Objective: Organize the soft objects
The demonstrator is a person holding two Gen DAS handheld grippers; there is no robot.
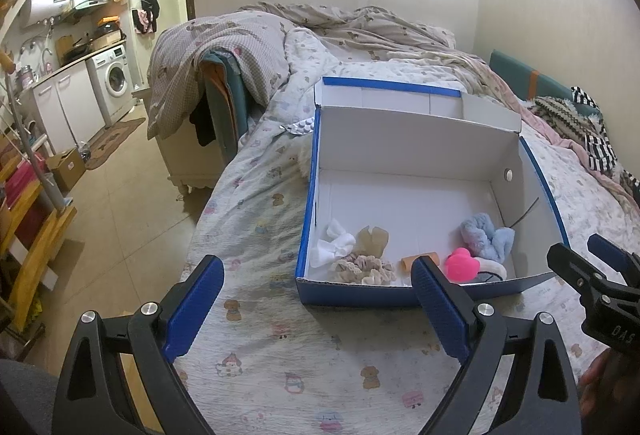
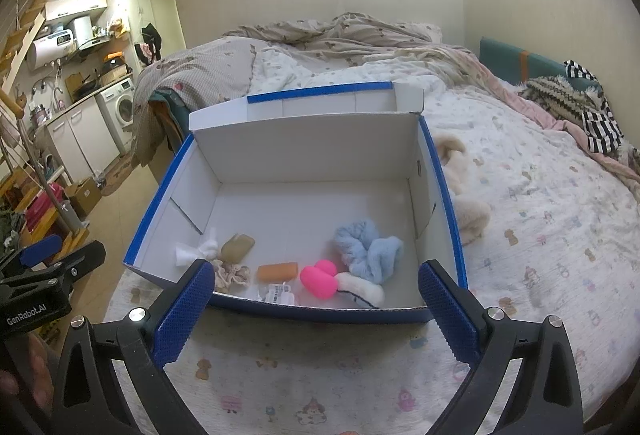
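Blue-sided white cardboard box point(image 1: 516, 155) sits open on cartoon-print quilted bedspread point(image 1: 260, 195). Along its near wall: white knotted cloth point(image 1: 332, 247), beige ruffled scrunchie point(image 1: 364, 269), tan soft block point(image 1: 374, 239), pink rounded sponge point(image 1: 462, 265), fluffy pale-blue scrunchie point(image 1: 488, 239). Left gripper point(image 1: 318, 309) gapes wide, empty, above bedspread. Right gripper point(image 1: 580, 255) enters lower right, its spread unclear.

Counts, as seen: 1 blue/white box point(image 2: 444, 195), lid open. Inside are counted: 1 blue fluffy scrunchie point(image 2: 368, 247), 1 beige scrunchie point(image 2: 234, 275), 1 pink sponge point(image 2: 320, 277), 1 orange block point(image 2: 277, 271), 1 tan block point(image 2: 238, 246), 1 white cloth knot point(image 2: 198, 251), 1 white pad point(image 2: 362, 287), 1 small labelled packet point(image 2: 278, 291). Outside the box, 1 cream plush point(image 2: 464, 195) is counted. 2 grippers are seen, both spread wide, nothing held.
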